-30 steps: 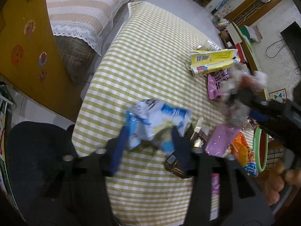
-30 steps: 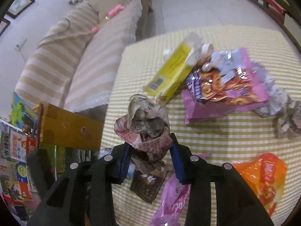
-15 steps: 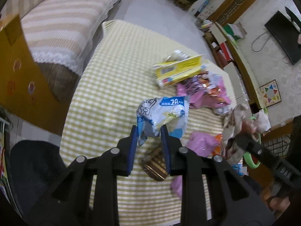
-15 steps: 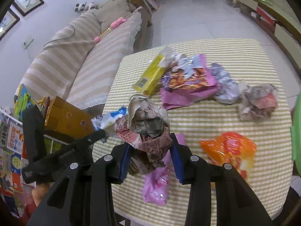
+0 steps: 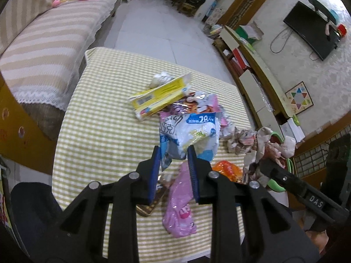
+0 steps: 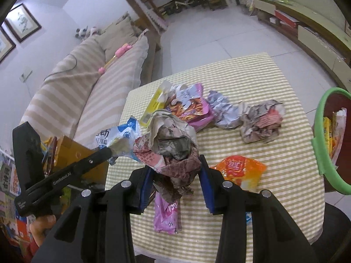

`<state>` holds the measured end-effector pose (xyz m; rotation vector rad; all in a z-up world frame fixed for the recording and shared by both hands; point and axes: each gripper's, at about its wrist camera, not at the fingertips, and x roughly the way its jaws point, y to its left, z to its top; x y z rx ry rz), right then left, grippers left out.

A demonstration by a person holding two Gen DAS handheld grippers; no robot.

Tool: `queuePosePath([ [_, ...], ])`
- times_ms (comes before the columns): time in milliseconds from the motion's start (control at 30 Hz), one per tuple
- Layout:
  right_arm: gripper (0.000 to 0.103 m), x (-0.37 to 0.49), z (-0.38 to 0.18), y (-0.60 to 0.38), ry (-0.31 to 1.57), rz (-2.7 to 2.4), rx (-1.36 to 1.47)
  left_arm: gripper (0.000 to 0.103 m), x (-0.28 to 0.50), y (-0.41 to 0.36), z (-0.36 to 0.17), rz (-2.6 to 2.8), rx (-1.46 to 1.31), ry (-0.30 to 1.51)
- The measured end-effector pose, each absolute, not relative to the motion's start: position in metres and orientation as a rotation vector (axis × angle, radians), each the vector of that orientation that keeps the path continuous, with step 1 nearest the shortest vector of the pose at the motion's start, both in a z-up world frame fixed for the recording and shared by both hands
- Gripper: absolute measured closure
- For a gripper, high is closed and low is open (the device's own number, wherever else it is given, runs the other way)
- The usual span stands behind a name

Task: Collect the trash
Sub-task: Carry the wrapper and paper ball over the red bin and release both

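My left gripper point(image 5: 174, 153) is shut on a blue-and-white snack bag point(image 5: 193, 131) and holds it above the checked table point(image 5: 98, 114). My right gripper point(image 6: 175, 164) is shut on a crumpled paper wad point(image 6: 171, 140), also raised above the table point(image 6: 285, 157). On the table lie a yellow box point(image 5: 158, 96), a pink wrapper point(image 5: 179, 206), an orange bag point(image 6: 239, 171), a purple snack bag point(image 6: 193, 107) and two crumpled wads point(image 6: 261, 120). A green-rimmed bin point(image 6: 324, 142) with trash in it stands at the right edge.
A striped sofa point(image 5: 43, 39) runs along the left of the table. A dark chair point(image 5: 33, 208) is near the front left corner. A low TV cabinet point(image 5: 252, 65) lines the right wall. A yellow cardboard box point(image 6: 76, 153) stands at the left.
Both grippers have risen and pulled back from the table with their loads. The left gripper closed on the blue-and-white bag and lifted it. The bin has come into the right wrist view.
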<state>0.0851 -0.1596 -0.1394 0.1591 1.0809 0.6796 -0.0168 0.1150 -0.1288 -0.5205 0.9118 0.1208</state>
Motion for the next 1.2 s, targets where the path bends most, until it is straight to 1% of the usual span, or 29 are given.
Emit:
queuePosePath([
  [533, 0.064, 0.092, -0.128, -0.196, 1.038, 0.609, 0.209, 0.079, -0.009, 0.086, -0.119, 0.064, -0.475, 0.908],
  [1200, 0.065, 0.094, -0.132, -0.227, 1.025, 0.544, 0.269, 0.079, 0.006, 0.05, -0.115, -0.001, -0.425, 0.929],
])
